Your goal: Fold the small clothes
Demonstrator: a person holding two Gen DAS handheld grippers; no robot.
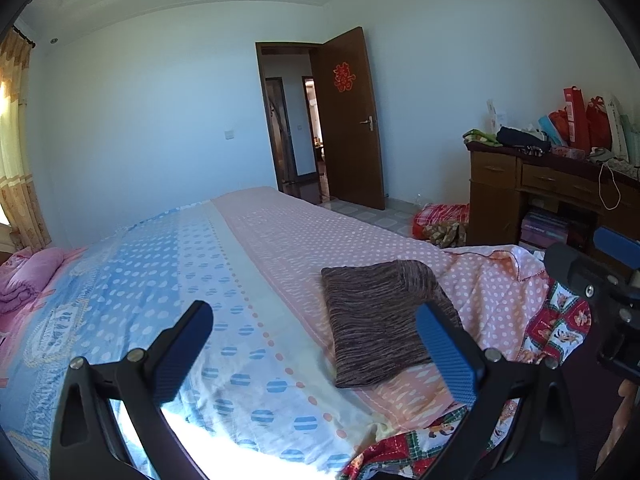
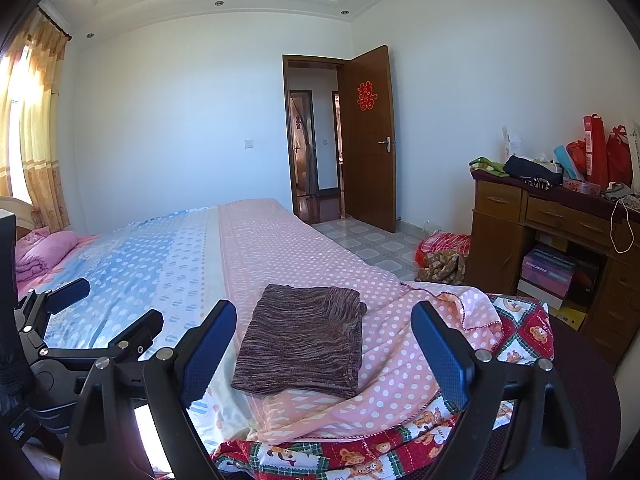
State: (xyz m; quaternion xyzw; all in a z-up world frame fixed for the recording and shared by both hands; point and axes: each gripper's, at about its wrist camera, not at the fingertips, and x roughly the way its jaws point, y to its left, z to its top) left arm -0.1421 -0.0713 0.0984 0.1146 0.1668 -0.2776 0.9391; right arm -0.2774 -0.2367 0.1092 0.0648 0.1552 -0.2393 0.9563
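Brown knit garment [image 2: 304,344] lies on the bed [image 2: 192,256], on the pink dotted half of the sheet, near the bed's near edge. It looks already folded into a rough rectangle, with one flap doubled over at its far right corner.

Left gripper [image 1: 314,354]: jaws wide apart, nothing between them, hanging above the sheet just left of the garment; its right finger overlaps the garment's near right edge in the left wrist view, though contact cannot be told. Right gripper [image 2: 324,352]: jaws also wide apart and empty, framing the garment from the near side without touching it.

A teddy-bear print cloth [image 2: 520,340] hangs off the bed's corner, right of the garment and partly under the pink sheet's edge.

Judgement: the garment seems finished or nearly so, and the step in hand is a tidy-up or a last fold. To do it well, take the two near corners, one per gripper, pinching only the knit and not the sheet beneath. Lift together and lay the edge squarely on the far edge, then smooth the doubled corner flat.
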